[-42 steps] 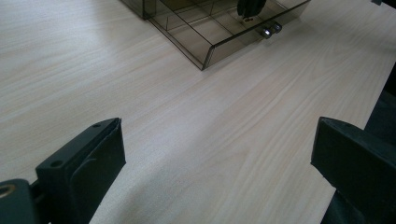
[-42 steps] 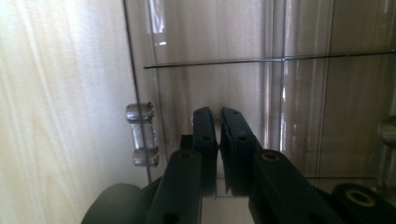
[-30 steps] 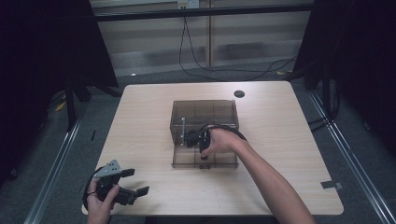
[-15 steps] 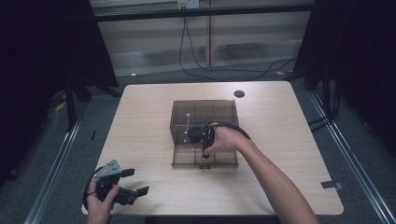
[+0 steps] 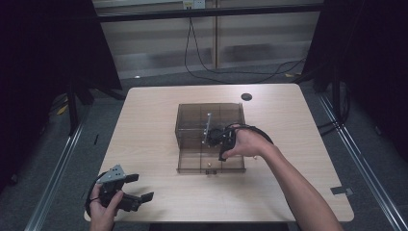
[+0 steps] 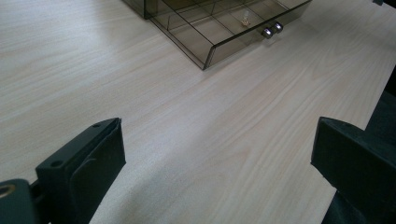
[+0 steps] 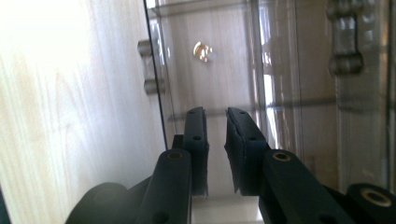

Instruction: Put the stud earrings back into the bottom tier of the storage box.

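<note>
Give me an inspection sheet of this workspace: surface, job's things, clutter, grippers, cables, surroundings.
Surface: light wood table, bare around the box.
Job's things: smoky clear box, its drawer pulled out; small brass part inside.
Clutter: black disc near the far edge.
Grippers: left gripper open, low at the near left; right gripper over the drawer, jaws narrowly apart, nothing between.
Cables: black cable on the floor beyond.
Surroundings: dark; floor rails either side.

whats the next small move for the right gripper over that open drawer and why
Probably ease the right gripper toward the small gold piece in the open drawer and spread its jaws. They stand nearly together with nothing between them, and the piece lies ahead near the drawer front. The left gripper rests open, away from the drawer.
</note>
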### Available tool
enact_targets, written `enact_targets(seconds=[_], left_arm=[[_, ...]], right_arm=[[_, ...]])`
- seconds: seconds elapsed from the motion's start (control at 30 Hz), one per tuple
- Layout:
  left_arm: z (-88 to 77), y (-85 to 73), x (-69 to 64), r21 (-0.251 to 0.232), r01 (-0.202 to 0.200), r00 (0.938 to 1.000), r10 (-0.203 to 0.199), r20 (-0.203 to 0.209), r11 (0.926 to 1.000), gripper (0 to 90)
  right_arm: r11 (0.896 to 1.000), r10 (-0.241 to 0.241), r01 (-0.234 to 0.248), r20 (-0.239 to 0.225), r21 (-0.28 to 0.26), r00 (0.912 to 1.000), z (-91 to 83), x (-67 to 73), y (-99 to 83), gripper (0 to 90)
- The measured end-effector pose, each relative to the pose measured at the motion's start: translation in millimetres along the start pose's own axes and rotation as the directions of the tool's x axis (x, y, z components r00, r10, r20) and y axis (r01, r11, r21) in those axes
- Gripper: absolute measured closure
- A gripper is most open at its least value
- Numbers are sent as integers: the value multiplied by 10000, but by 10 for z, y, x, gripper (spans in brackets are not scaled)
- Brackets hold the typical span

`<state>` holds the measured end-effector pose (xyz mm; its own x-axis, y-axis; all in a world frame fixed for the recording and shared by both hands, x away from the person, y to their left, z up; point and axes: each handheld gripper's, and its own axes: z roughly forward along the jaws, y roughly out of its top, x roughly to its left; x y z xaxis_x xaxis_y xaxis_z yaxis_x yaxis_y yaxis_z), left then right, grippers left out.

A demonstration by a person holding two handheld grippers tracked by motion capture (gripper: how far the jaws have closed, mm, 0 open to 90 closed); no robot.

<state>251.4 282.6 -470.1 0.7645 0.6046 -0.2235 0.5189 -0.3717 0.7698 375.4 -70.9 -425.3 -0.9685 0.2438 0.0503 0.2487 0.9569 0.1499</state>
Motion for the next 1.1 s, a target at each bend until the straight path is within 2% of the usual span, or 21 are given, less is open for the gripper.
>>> enact_targets(seconds=[0.3, 0.57, 0.67, 0.77, 0.87, 0.9, 1.1], left_arm=[[7, -2, 2, 11, 19, 10000, -19, -11, 10000, 27], [15, -5, 7, 60, 86, 10000, -86, 24, 9999, 28], [12, -3, 7, 33, 38, 10000, -38, 4, 10000, 28], [20, -1, 3, 45, 65, 10000, -65, -11, 10000, 27], [17, -1, 4, 58, 39, 10000, -39, -18, 10000, 28], [17, -2, 4, 50, 55, 10000, -55, -23, 10000, 27], [15, -3, 4, 58, 33, 10000, -33, -9, 10000, 28]], right_arm=[[9989, 464, -462, 224, -108, 9987, -183, -27, -336, 795], [9936, 1120, -1125, 531, 69, 9923, -284, -91, -690, 807], [9902, 1374, -1387, 624, 166, 9885, -271, -120, -812, 815], [9842, 1706, -1734, 698, 362, 9829, -205, -171, -946, 820], [9817, 1721, -1782, 875, 675, 9812, -124, -218, -1030, 822], [9775, 1900, -1962, 814, 774, 9784, -98, -224, -1053, 824], [9803, 1752, -1821, 890, 764, 9805, 15, -271, -1107, 820]])
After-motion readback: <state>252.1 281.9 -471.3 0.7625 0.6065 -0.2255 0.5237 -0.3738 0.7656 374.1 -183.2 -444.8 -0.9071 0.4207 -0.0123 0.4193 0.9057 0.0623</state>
